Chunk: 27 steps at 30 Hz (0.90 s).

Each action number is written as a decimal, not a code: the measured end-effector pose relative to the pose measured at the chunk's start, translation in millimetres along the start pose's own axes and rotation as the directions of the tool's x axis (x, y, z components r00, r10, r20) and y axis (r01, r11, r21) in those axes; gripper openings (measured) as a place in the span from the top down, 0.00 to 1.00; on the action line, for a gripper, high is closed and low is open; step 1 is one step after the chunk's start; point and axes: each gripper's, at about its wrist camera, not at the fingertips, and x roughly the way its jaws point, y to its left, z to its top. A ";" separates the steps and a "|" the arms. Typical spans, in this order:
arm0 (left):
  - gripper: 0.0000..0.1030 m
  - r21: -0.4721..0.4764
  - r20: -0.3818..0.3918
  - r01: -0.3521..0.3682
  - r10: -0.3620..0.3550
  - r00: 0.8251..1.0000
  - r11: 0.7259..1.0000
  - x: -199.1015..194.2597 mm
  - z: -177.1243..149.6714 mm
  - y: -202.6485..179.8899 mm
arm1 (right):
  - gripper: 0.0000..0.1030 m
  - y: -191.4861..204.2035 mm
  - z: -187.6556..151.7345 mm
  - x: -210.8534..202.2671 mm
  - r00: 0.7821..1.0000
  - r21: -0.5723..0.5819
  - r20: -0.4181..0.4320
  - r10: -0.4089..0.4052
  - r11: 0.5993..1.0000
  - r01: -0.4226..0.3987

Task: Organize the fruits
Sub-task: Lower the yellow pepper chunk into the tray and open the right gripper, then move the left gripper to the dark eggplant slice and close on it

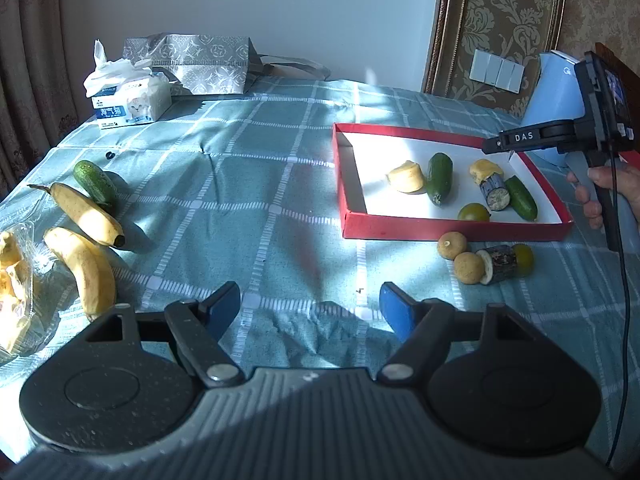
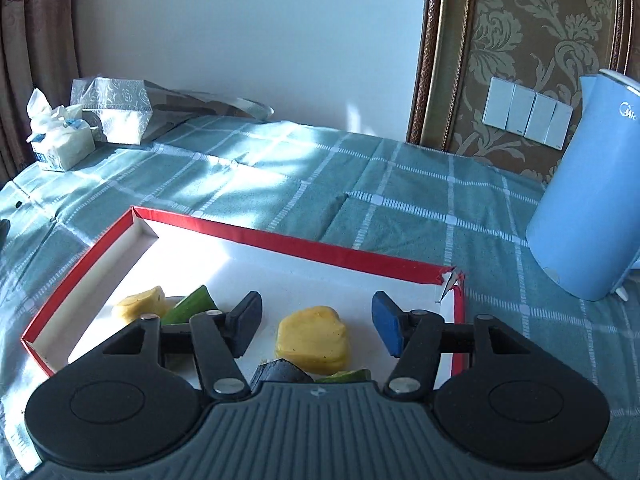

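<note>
Fruits are lying in three clusters on the bed's checked blanket [image 1: 280, 184], and we are gathering them into the red box [image 1: 452, 230] near the blanket's right edge. We are holding our right gripper [image 2: 316, 328] over the box's near right corner with its jaws spread and nothing pinched; a yellow chunk [image 2: 314, 340] is sitting on the white floor directly between the pads, untouched, so we are judging it to be resting where it belongs. A dark cut piece [image 2: 280, 372] and a green one [image 2: 344, 376] are peeking out just below it, and another yellow chunk [image 2: 140, 304] with a cucumber [image 2: 196, 300] is lying toward the box's left side.

We are keeping our left gripper [image 1: 310, 312] low over the blanket's near middle, jaws spread and empty, pointing between the two unsorted groups. Just outside the box's front wall, two small brown round fruits [image 1: 460, 256], a dark-skinned cut piece [image 1: 500, 264] and a green round fruit [image 1: 524, 258] are touching one another. At the blanket's left edge, two bananas [image 1: 88, 240] and a cucumber [image 1: 94, 182] are lying side by side, beside a clear packet [image 1: 16, 280] of more yellow fruit. These are probably what we are needing to fetch next, the near cluster being the shorter reach.
</note>
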 end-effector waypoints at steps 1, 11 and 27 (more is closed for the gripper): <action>0.28 0.008 0.002 0.012 -0.012 1.000 1.000 1.8 1.4 -3.6 | 0.32 -2.1 1.3 -16.1 1.000 0.006 0.026 0.008 1.000 -0.008; 0.27 0.205 -0.019 0.207 -0.208 0.978 0.956 32.0 10.2 -62.7 | 0.32 -4.9 -72.9 -116.9 0.998 0.080 0.035 -0.056 0.995 0.053; 0.30 0.329 -0.053 0.294 -0.293 0.955 0.897 54.7 9.8 -89.4 | 0.41 35.3 -114.5 -128.3 0.994 -0.002 -0.042 -0.100 0.995 0.100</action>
